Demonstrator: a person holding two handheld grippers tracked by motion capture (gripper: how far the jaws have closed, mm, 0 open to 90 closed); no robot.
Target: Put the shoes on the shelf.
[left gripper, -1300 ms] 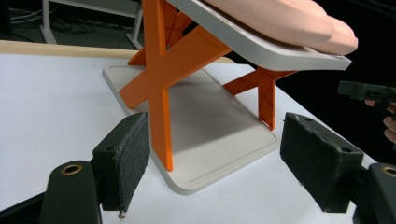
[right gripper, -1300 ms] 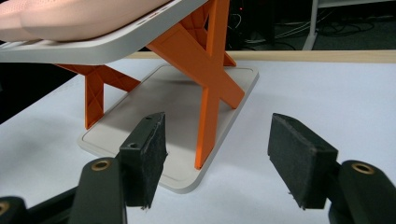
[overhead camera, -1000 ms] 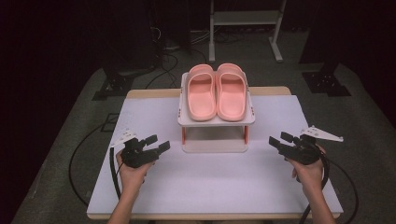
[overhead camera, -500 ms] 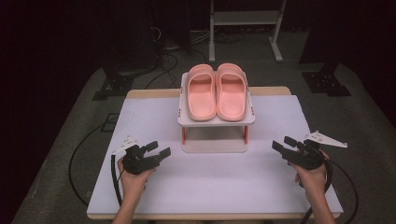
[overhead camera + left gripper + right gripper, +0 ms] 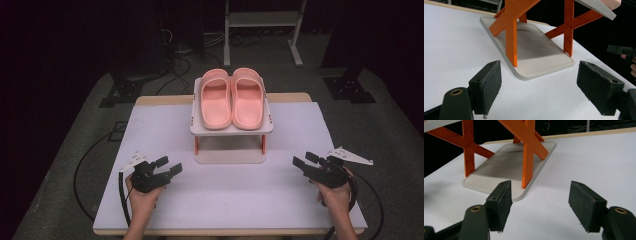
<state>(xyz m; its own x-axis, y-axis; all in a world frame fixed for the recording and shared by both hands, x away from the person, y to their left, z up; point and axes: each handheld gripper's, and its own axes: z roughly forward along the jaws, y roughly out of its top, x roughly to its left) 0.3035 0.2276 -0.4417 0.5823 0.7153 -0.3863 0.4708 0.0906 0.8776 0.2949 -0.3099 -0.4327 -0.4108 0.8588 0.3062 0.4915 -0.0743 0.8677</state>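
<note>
Slippers (image 5: 232,97) sit on the rack (image 5: 231,129) at twelve o'clock; left gripper (image 5: 167,167) at eight and right gripper (image 5: 306,161) at four (both gaping wide, holding nothing).

No text, label, brand, number or sign is showing legibly on anything in front of either tool.

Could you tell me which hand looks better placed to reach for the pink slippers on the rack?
Neither clearly: the left tongs and right tongs are open, empty, and about equally far from the slippers. Each suits its nearer slipper.
</note>
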